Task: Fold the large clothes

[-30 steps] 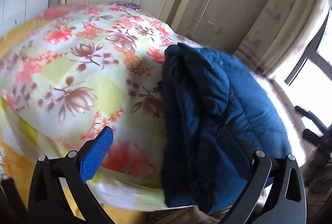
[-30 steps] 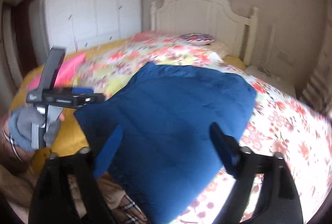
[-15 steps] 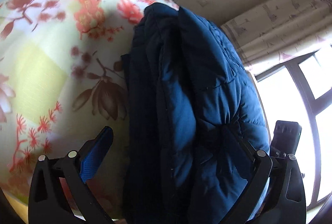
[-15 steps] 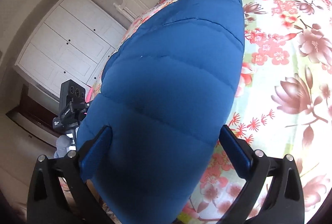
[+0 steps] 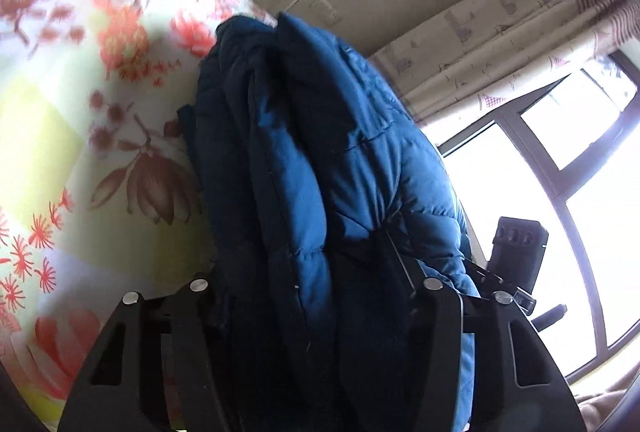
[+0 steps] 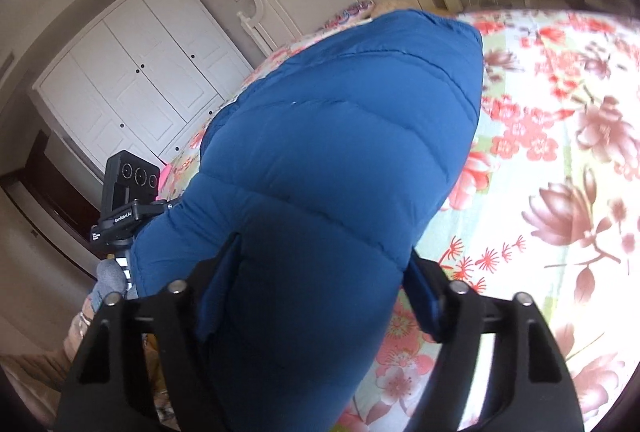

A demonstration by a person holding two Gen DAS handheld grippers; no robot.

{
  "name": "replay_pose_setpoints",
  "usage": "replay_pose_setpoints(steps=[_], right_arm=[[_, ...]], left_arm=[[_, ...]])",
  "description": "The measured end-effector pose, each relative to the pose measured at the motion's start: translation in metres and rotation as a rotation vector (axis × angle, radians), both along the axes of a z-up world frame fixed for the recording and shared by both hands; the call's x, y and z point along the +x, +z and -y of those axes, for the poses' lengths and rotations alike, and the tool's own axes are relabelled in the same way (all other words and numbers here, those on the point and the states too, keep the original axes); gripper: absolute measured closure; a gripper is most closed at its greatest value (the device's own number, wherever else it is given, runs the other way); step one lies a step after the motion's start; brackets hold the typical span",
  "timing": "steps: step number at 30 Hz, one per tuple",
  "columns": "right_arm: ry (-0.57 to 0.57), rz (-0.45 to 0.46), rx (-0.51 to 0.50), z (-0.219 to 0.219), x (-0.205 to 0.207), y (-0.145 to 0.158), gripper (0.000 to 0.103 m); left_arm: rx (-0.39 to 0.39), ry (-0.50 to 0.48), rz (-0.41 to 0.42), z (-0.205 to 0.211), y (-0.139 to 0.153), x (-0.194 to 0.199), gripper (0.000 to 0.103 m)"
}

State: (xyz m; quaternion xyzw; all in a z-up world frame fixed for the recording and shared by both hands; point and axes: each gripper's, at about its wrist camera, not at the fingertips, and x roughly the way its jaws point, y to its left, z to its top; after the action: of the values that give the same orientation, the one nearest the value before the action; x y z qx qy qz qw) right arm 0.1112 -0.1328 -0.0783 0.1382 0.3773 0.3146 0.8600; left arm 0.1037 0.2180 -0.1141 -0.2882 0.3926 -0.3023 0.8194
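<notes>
Blue puffer jacket (image 5: 320, 168) — between both jaws

Puffy quilted blue jacket (image 6: 340, 152) looks like smooth, slightly shiny nylon; the bedsheet (image 6: 560, 192) is soft matt floral cotton-ish cloth.

A bed (image 6: 560, 160) carries everything here, spread with a floral bedcover (image 5: 80, 136) in pink, red and pale yellow. A blue padded jacket (image 6: 340, 160) lies directly on it, folded into a thick bundle (its layered edges show in the left wrist view (image 5: 320, 160)), reaching the bed's near edge.
</notes>
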Motion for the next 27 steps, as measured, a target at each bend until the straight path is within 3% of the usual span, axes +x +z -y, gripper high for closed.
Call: replay_pose_setpoints(steps=[3,8,15,18,20,21,22,24,25,26,27], right_arm=[[-0.013,0.056,-0.006,0.004,-0.005,0.007,0.043],[-0.07,0.177,-0.025,0.037,0.004,0.042,0.047],[-0.225,0.233,-0.101,0.122,0.073,0.084,0.047],[-0.271,0.19,-0.116,0.162,0.114,0.077,0.046],[-0.301,0.112,-0.175,0.177,0.139,0.05,0.04],[-0.318,0.045,-0.224,0.181,0.151,0.032,0.033],[-0.345,0.032,-0.198,0.188,0.153,0.021,0.022],[-0.364,0.055,-0.167,0.193,0.144,0.024,0.02],[-0.394,0.076,-0.21,0.188,0.136,0.031,0.019],[-0.433,0.119,-0.275,0.18,0.127,0.04,0.019],[-0.467,0.168,-0.326,0.173,0.119,0.047,0.019]], left_arm=[[0.019,0.018,0.046,0.011,0.019,-0.009,0.063],[0.011,0.013,0.106,0.034,0.049,0.008,0.064],[-0.008,-0.076,0.162,0.13,0.081,0.125,0.064],[0.008,-0.081,0.127,0.17,0.07,0.176,0.064],[0.057,-0.064,0.046,0.193,0.046,0.202,0.064],[0.116,-0.055,-0.016,0.205,0.027,0.212,0.053],[0.113,-0.028,-0.001,0.207,0.018,0.212,0.045],[0.082,0.003,-0.008,0.203,0.015,0.206,0.041],[0.076,0.012,-0.022,0.2,0.016,0.204,0.038],[0.107,0.04,-0.015,0.195,0.02,0.2,0.027],[0.141,0.069,0.006,0.19,0.024,0.195,0.025]])
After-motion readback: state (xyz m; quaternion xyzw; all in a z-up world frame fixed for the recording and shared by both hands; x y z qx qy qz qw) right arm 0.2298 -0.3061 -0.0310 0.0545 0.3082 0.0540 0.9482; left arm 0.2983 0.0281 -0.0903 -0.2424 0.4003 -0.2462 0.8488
